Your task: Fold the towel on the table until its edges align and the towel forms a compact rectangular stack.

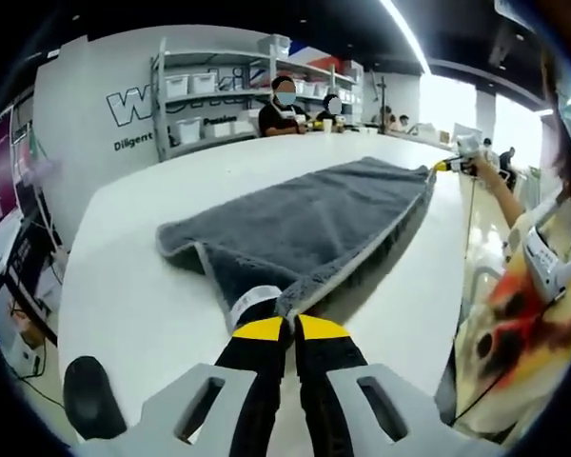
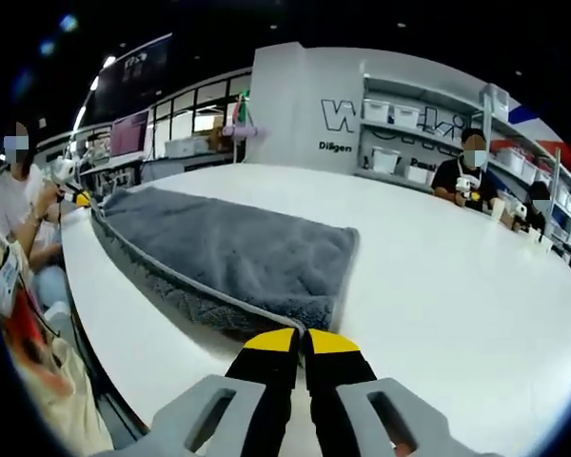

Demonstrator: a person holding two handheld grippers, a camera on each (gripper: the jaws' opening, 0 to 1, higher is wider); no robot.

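Note:
A grey towel (image 1: 305, 224) lies lengthwise on the white table (image 1: 133, 286), one layer folded over another. My left gripper (image 1: 287, 328) is shut on the towel's near corner, where a white label shows. At the far end of the same long edge, the right gripper (image 1: 454, 165) holds the other corner. That edge hangs slightly above the table and casts a shadow. In the right gripper view the towel (image 2: 228, 252) stretches away to the left. My right gripper (image 2: 300, 341) is shut on its corner, and the left gripper (image 2: 79, 198) holds the far one.
The table (image 2: 438, 276) is wide and bare around the towel. People sit at its far side (image 1: 284, 105) before shelves of white bins (image 1: 205, 95). The person holding the grippers stands at the table's edge (image 1: 538, 257). A black rounded object (image 1: 90, 395) lies below my left gripper.

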